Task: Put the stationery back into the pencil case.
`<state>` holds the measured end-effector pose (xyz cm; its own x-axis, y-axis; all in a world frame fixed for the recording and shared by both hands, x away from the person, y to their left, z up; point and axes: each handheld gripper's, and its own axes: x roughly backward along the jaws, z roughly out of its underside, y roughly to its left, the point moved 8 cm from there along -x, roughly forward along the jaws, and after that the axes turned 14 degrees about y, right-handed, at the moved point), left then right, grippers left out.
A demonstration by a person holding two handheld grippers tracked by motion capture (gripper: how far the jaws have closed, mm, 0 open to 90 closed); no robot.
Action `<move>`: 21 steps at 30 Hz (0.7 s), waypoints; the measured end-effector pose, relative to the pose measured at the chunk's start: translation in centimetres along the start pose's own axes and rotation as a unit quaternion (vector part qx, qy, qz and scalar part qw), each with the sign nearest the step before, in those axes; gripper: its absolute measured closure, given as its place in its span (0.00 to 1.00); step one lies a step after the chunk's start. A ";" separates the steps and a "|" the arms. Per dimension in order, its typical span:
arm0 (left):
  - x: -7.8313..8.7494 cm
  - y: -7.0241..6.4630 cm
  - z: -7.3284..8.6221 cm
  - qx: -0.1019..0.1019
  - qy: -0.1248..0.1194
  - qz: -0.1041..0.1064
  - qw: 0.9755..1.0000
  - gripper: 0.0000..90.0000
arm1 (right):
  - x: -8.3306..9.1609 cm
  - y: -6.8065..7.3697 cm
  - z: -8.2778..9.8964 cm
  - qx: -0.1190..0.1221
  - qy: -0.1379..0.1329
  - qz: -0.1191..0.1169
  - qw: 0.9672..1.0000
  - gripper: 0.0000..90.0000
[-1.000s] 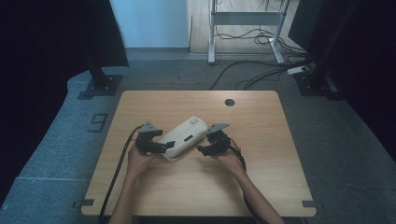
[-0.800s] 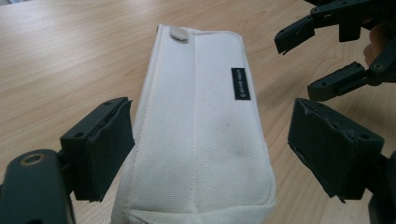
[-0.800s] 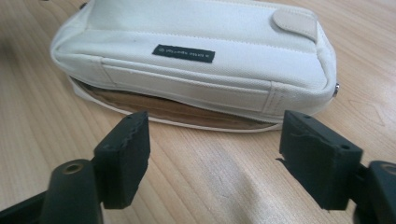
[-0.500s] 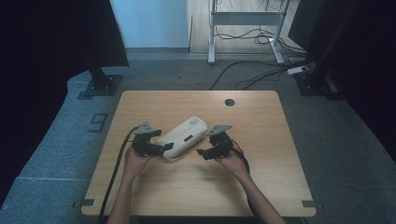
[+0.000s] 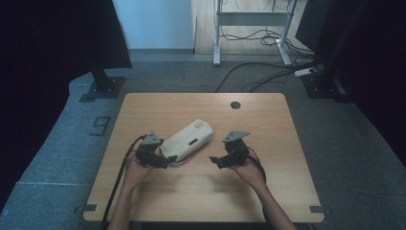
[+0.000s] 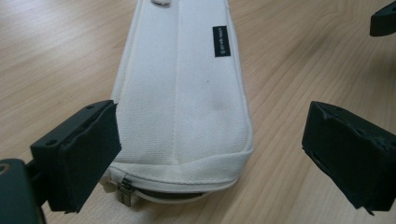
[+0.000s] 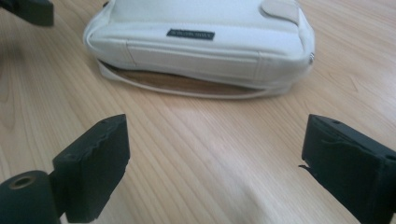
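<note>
Two tongs: one in each of my hands, both down at the near half of the table (image 5: pixel 143 201).
Pouch: white zip pouch (image 5: pixel 187 141) lying flat on the wood, slanted, its far end pointing up and to the right in the high view.
Left tongs: my left gripper (image 5: pixel 165 159) sits right at the near end of the pouch — jaws spread wide, they've just been opening. In the left gripper view (image 6: pixel 205 154) the pouch end lies between them; the left jaw looks to be right against the side seam, the right one stands clear off the fabric. No squeeze on it.
Right tongs: my right gripper (image 5: pixel 214 160) is off to the right of the pouch, apart from it — jaws also just been opening, nothing but bare wood between them (image 7: pixel 212 163).
Zip: the zipper pull (image 6: pixel 125 190) hangs at the near end, the zip gaping a bit there.
Label: small black tag (image 6: pixel 222 41) on the top face.
</note>
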<state>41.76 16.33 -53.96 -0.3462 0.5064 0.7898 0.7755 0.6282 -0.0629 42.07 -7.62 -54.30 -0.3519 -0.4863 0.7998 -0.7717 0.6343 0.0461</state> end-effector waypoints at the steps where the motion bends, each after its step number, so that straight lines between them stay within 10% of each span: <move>1: 0.1 -0.1 0.0 -0.001 -0.001 -0.001 1.000 0.05 | 0.2 -0.1 0.2 -0.001 0.000 0.002 1.000 0.06; 21: 1.5 -1.1 3.1 -0.002 0.028 -0.042 0.999 0.01 | 4.9 -2.2 5.4 -0.029 -0.018 0.050 0.998 0.00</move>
<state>38.75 18.31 -54.60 -0.3793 0.4184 0.8252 0.7472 0.6646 0.0065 39.18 -14.64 -53.71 -0.4457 -0.4399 0.7797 -0.6998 0.7144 0.0030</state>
